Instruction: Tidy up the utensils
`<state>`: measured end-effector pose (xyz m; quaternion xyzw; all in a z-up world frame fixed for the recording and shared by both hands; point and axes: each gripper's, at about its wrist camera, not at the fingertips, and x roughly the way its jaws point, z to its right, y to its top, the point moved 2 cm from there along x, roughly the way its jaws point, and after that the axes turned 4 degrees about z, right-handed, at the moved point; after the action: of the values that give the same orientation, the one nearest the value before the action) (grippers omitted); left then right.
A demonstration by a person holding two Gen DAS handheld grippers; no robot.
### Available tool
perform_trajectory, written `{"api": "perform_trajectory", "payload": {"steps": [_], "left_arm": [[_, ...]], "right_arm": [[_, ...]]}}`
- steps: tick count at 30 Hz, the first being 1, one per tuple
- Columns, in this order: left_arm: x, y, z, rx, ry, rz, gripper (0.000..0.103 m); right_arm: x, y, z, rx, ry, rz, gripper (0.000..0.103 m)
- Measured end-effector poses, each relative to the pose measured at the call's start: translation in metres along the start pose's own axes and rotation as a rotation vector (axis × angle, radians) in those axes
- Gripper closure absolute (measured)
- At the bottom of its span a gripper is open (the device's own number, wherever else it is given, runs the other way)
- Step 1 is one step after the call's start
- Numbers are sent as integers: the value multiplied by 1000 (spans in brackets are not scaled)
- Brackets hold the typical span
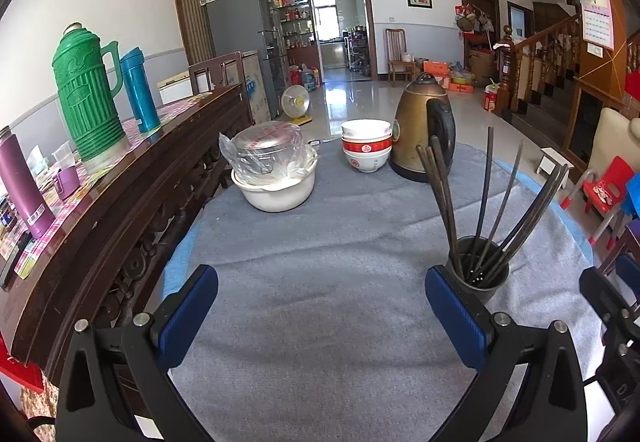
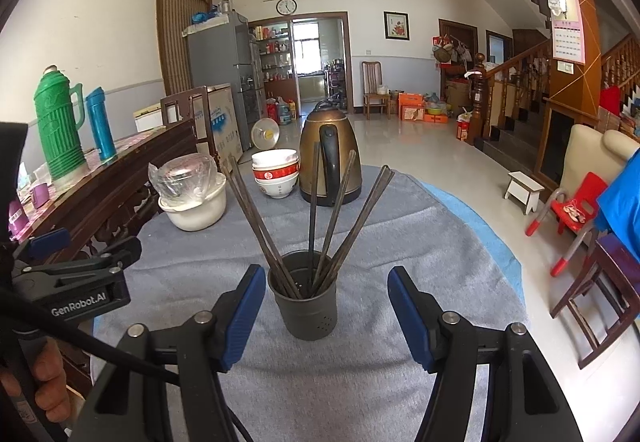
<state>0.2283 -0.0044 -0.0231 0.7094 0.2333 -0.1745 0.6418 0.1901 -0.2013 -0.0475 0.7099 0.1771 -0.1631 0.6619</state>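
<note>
A dark grey utensil cup (image 2: 306,306) stands on the grey cloth (image 2: 360,382) with several dark chopsticks (image 2: 344,214) fanned out of it. My right gripper (image 2: 326,286) is open and empty, its blue pads either side of the cup just in front, not touching. In the left wrist view the cup (image 1: 480,276) with chopsticks (image 1: 486,194) stands just beyond my right blue pad. My left gripper (image 1: 322,290) is open and empty over bare cloth (image 1: 320,322), left of the cup.
At the table's far side stand a white pot holding a bagged steel pot (image 1: 276,178), stacked red-and-white bowls (image 1: 366,150) and a brass kettle (image 1: 426,130). A dark wood sideboard (image 1: 120,226) with thermoses lies left. The table edge drops off at right (image 2: 508,266).
</note>
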Motion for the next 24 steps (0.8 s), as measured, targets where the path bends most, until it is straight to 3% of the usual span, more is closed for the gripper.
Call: {"api": "perform_trajectory", "payload": {"steps": [24], "left_arm": [[-9, 1, -8, -26, -42, 16, 0]], "right_arm": [[-4, 7, -17, -34, -9, 27, 36]]}}
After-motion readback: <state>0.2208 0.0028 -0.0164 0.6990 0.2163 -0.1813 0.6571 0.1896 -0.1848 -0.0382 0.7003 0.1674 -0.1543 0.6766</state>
